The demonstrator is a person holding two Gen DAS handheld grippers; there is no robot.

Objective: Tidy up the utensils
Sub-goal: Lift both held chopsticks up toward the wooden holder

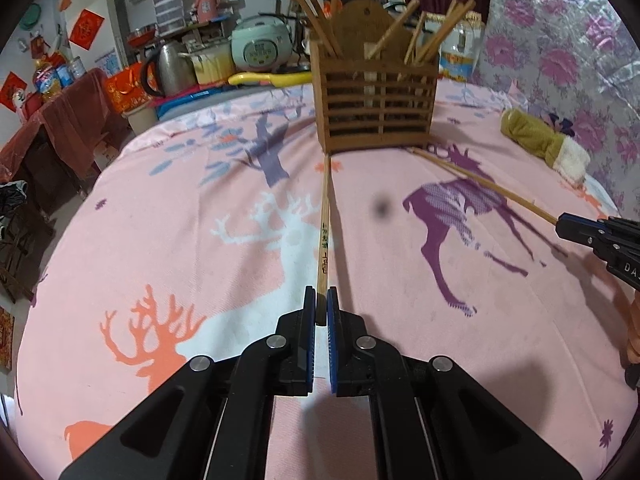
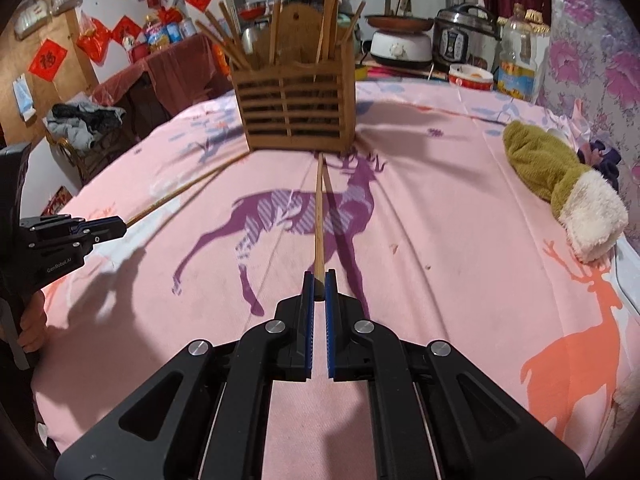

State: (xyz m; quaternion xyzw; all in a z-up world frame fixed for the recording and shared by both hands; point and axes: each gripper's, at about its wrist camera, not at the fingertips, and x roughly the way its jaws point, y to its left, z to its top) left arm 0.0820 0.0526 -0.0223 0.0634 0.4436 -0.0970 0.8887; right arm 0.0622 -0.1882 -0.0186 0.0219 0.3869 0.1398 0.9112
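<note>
Your left hand-held gripper (image 1: 321, 306) is clamped on the near end of a long pale bamboo chopstick with small green and red writing on its shaft (image 1: 324, 236), and your right hand-held gripper (image 2: 319, 286) is pinched on the near end of a plain brown bamboo chopstick (image 2: 319, 224); both blue-padded jaw pairs are closed on the sticks. Each chopstick runs straight away from its hand-held gripper, long axis in line with the fingers, with the far tip low at the foot of the slatted brown wooden chopstick holder with an arched back board (image 1: 374, 100), which stands upright on the pink deer-print bedsheet (image 1: 180, 216) straight ahead of both hands. The holder already carries a spread of leaning chopsticks in its compartments. Judging from this, each tip must rise above the front rim before it can drop in, so you will likely have to lift and tilt the sticks toward upright. Neither hand looks clearly nearer to the holder. The writing on the left chopstick is too small to read. The right hand-held gripper shows "DA" in the left view, cut off at the edge; the left one reads "GenRobot.AI" in the right view. An olive and cream plush slipper (image 2: 560, 184) lies well off to the right.
</note>
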